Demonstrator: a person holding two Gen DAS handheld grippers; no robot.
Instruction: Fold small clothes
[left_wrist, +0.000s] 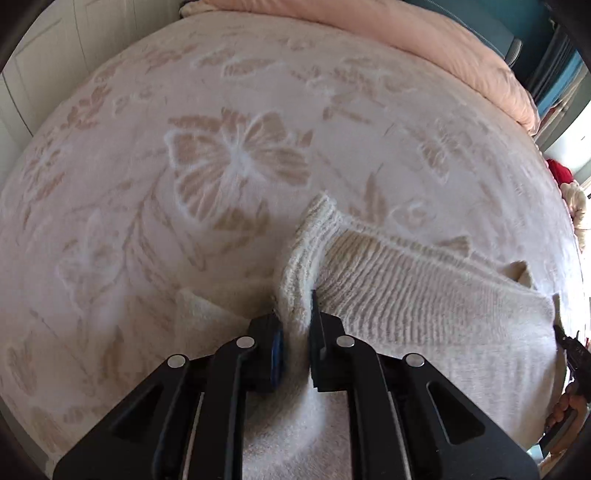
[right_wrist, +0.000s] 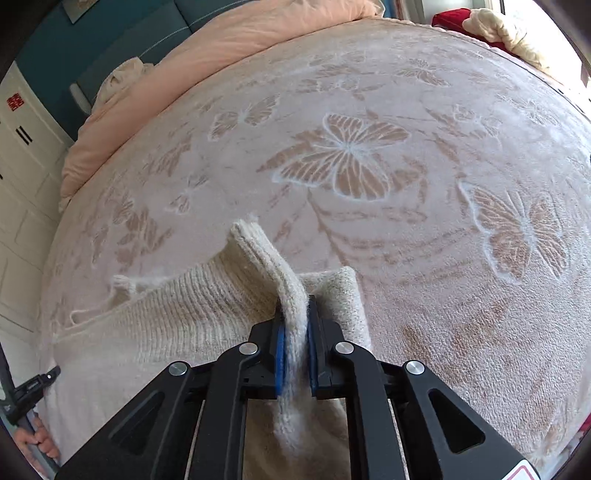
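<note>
A cream ribbed knit sweater lies on a pink bed blanket with a butterfly pattern. My left gripper is shut on a bunched edge of the sweater, with knit fabric pinched between its blue pads. In the right wrist view the same sweater spreads to the left, and my right gripper is shut on another bunched edge of it. Both pinched edges stand up from the blanket. The sweater's lower part is hidden under both grippers.
A peach duvet is bunched along the far edge of the bed and shows in the right wrist view too. A red item and a cream garment lie at the far right corner. White cupboards stand to the left.
</note>
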